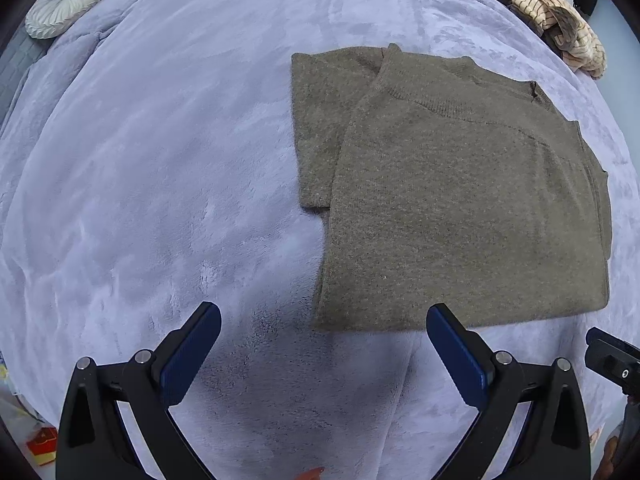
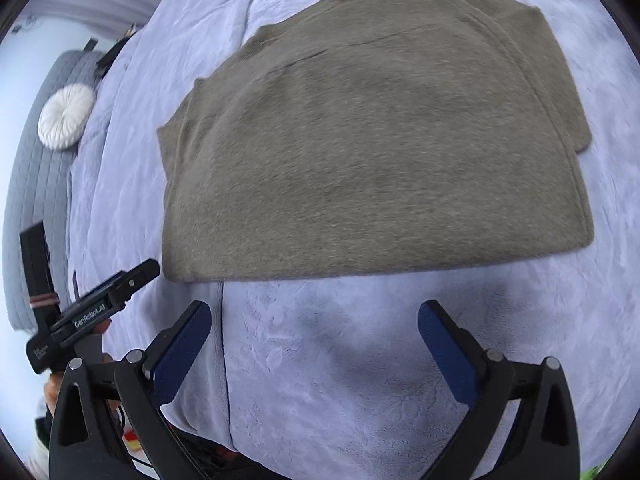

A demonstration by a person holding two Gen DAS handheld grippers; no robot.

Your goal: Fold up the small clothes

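A grey-brown knitted sweater [image 1: 460, 200] lies folded flat on a pale lilac fleece blanket [image 1: 160, 160], one sleeve part showing at its left side. My left gripper [image 1: 324, 320] hangs open just short of the sweater's near edge, nothing between its blue pads. In the right wrist view the same sweater [image 2: 372, 148] fills the upper middle, and my right gripper [image 2: 316, 318] stands open over bare blanket [image 2: 340, 360] below the sweater's near edge, holding nothing. The other hand-held gripper [image 2: 104, 300] shows at the left of that view.
A round white pleated cushion [image 1: 64, 4] lies at the far left on a grey quilted cover [image 2: 44, 184]. A striped beige cloth [image 1: 560, 24] is heaped at the far right. Red-and-yellow items [image 1: 42, 446] sit below the bed's edge.
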